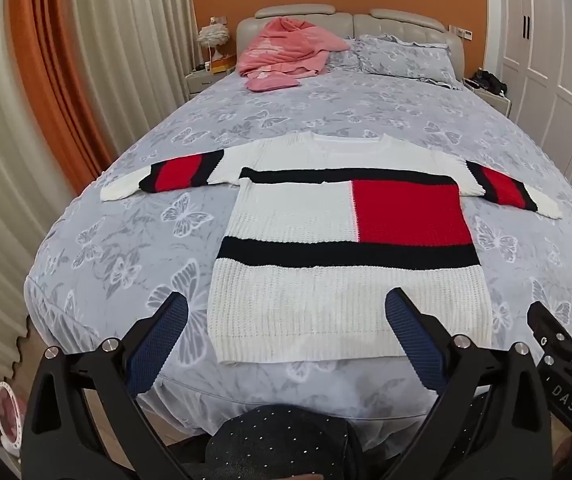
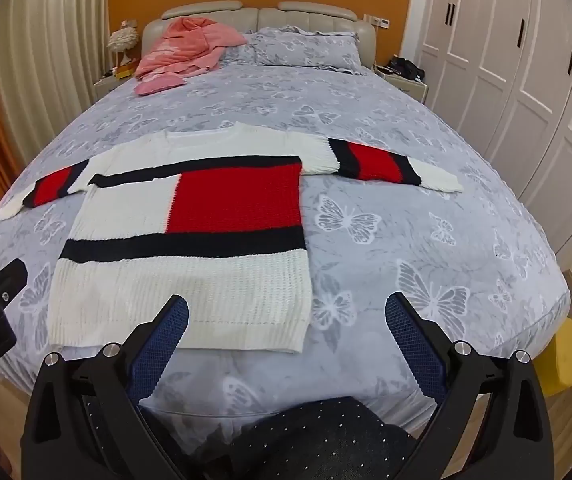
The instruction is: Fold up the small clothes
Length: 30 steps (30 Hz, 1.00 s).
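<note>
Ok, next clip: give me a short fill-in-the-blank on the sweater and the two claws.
1. The sweater lies flat on the bed with both sleeves spread ____.
2. The left claw and right claw both stand ____, holding nothing.
3. The pile by the headboard is coloured ____.

Missing words: outward; open; pink

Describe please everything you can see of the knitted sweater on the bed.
The sweater is a chunky knit, mostly white, with two black horizontal bands and a red block between them on one side. It lies flat and unfolded on the grey butterfly-print bedspread, hem toward the cameras, round neckline toward the headboard. Both sleeves are spread sideways, each with a red panel edged in black and a white cuff. Neither open gripper, left or right, touches it.
</note>
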Available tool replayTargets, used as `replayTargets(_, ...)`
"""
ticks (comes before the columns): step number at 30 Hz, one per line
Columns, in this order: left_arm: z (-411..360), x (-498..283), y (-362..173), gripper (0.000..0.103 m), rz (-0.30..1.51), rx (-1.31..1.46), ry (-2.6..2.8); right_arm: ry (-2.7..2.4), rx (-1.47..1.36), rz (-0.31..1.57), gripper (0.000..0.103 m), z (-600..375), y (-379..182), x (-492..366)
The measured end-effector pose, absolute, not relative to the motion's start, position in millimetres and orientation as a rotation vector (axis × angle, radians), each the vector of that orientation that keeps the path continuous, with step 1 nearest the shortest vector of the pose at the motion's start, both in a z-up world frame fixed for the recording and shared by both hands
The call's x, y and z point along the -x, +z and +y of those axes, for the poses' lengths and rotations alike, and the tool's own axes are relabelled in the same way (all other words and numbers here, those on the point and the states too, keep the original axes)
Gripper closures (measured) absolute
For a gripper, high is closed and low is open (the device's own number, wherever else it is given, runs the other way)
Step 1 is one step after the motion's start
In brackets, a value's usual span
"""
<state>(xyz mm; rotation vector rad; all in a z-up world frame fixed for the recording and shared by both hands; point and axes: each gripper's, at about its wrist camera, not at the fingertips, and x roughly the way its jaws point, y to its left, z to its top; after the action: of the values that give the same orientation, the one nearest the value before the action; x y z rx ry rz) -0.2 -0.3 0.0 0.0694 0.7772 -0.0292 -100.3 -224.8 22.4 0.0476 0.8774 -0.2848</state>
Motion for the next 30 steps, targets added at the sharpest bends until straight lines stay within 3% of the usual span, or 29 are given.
replayTargets(30,10,13,-9,0.007,0.799,-0.094,-0.003,-0.261,-0.055,0.899,0.006,-207,20,113)
